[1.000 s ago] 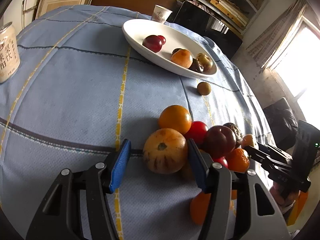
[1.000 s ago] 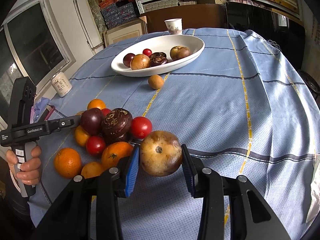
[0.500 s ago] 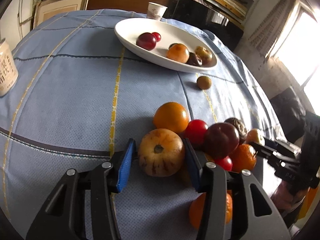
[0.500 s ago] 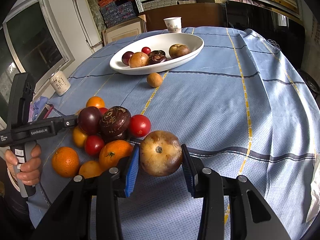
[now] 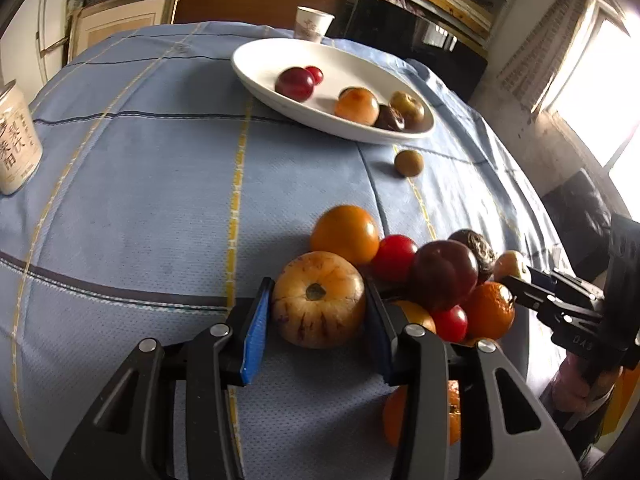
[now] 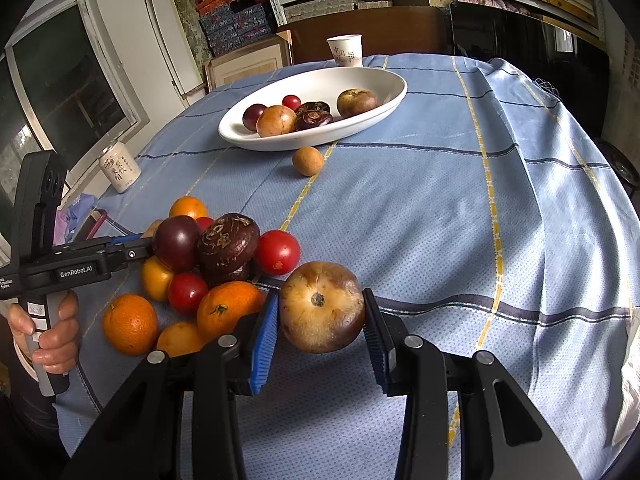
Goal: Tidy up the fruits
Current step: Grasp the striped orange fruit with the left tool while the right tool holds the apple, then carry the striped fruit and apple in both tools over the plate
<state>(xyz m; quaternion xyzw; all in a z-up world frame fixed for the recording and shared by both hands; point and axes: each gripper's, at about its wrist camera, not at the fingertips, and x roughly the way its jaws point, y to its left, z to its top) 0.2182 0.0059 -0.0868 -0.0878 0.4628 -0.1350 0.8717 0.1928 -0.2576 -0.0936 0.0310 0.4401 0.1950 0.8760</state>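
The pale striped fruit [image 5: 319,299] sits at the near left edge of the fruit pile [image 5: 420,276] on the blue-clothed counter [image 5: 160,184], and the left tool [image 5: 319,308] now has it between its blue pads [image 5: 256,320]. A second ago those jaws stood well apart with clear gaps on both sides of the fruit; they have just been closing, and both pads now lie against its flanks. The view has also tilted slightly, so the white bowl [image 5: 256,68] appears a little nearer the middle than before.

The right tool [image 6: 319,322] grips a brown, bruised round fruit [image 6: 321,306] at a narrow opening, pads pressed on both sides, held clear above the cloth just beside the pile; this is unchanged from the earlier frames.

In the right wrist view a hand [image 6: 48,328] holds the left tool's handle at the far left of the pile. Beyond the pile, a small brown fruit [image 6: 307,161] lies alone on the cloth just in front of the bowl, which holds several fruits. A paper cup [image 6: 345,50] stands behind the bowl and a can [image 6: 119,168] near the counter's left edge.
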